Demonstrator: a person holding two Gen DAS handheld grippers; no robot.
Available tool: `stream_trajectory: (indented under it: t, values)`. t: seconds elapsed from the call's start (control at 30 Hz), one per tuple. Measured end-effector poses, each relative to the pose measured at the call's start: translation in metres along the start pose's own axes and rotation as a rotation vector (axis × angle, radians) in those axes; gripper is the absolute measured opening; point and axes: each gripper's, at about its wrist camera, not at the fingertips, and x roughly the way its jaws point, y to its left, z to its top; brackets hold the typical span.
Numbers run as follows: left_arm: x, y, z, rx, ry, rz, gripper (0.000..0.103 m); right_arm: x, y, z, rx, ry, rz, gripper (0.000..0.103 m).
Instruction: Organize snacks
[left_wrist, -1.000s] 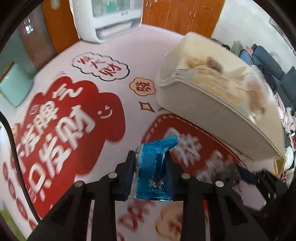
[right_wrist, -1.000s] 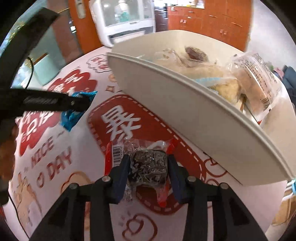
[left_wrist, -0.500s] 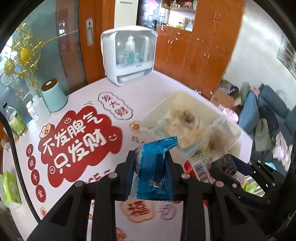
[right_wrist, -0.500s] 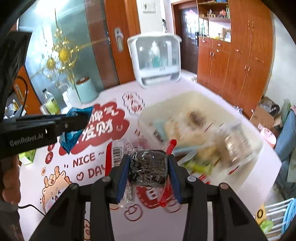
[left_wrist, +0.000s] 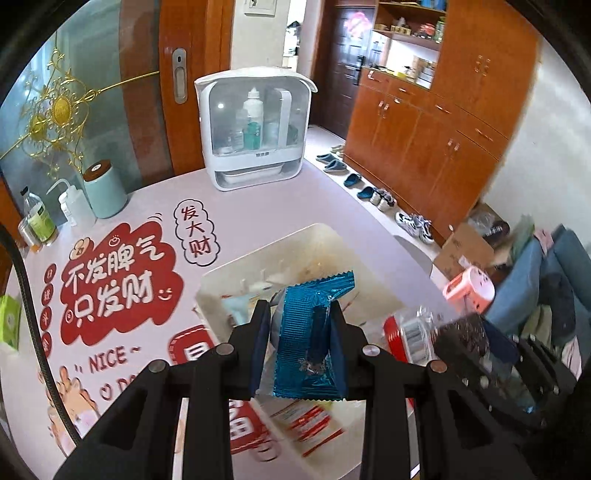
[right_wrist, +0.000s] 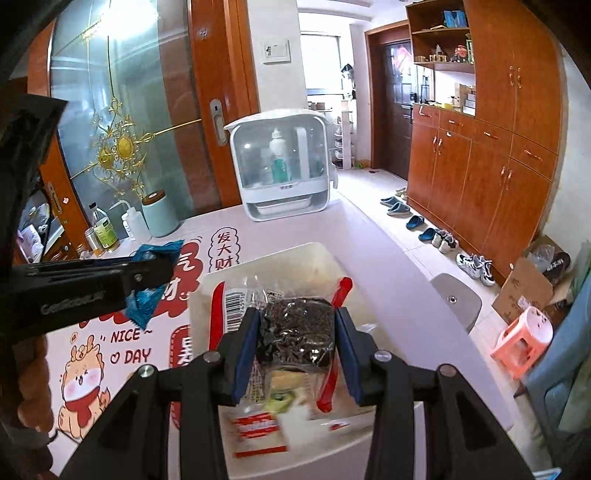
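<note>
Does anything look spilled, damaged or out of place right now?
Nothing stands out. The left gripper holds the blue foil snack, the right gripper the dark clear-wrapped snack, both above the cream bin.

Shiny blue wrapper (left_wrist: 308, 339), cream bin (left_wrist: 373, 291), red-and-white printed tablecloth (left_wrist: 110, 280).

Wall, right of frame: you face orange-brown wooden cabinets (right_wrist: 491, 173) with an open shelf above.
Upper left: a frosted glass door (right_wrist: 110, 122) with gold ornament.
Centre top: daylight falls through a dark doorway (right_wrist: 395, 107).
Floor: pale tiles (right_wrist: 399, 243), shoes (left_wrist: 369, 184) lined along the cabinets.
Lower right: a pink stool (right_wrist: 524, 339).
</note>
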Motion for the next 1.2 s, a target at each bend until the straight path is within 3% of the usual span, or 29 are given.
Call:
stream_trajectory:
  t: [0.17, 0.37, 0.4, 0.43, 0.5, 0.6, 0.93, 1.2]
  values:
    - [0.017, -0.025, 0.007, -0.048, 0.018, 0.05, 0.029, 0.01, -0.029, 0.005, -0.04, 0.034, 0.051, 0.042]
    - [0.026, -0.029, 0.01, -0.092, 0.025, 0.129, 0.034, 0.026, -0.035, 0.008, -0.102, 0.058, 0.126, 0.042]
    - [0.027, -0.027, 0.01, -0.093, 0.02, 0.146, 0.047, 0.028, -0.035, 0.008, -0.112, 0.059, 0.133, 0.044]
    - [0.026, -0.027, 0.01, -0.092, 0.016, 0.163, 0.077, 0.031, -0.035, 0.007, -0.129, 0.069, 0.147, 0.045]
    - [0.023, -0.028, 0.007, -0.093, -0.007, 0.201, 0.102, 0.041, -0.032, 0.005, -0.159, 0.109, 0.169, 0.048]
    - [0.017, -0.027, 0.004, -0.09, -0.031, 0.241, 0.102, 0.052, -0.029, 0.001, -0.171, 0.159, 0.216, 0.06]
    - [0.003, -0.016, -0.013, -0.143, -0.007, 0.3, 0.102, 0.049, -0.027, -0.005, -0.185, 0.155, 0.239, 0.06]
    - [-0.023, 0.001, -0.031, -0.192, -0.009, 0.339, 0.102, 0.055, -0.028, -0.011, -0.118, 0.232, 0.231, 0.06]
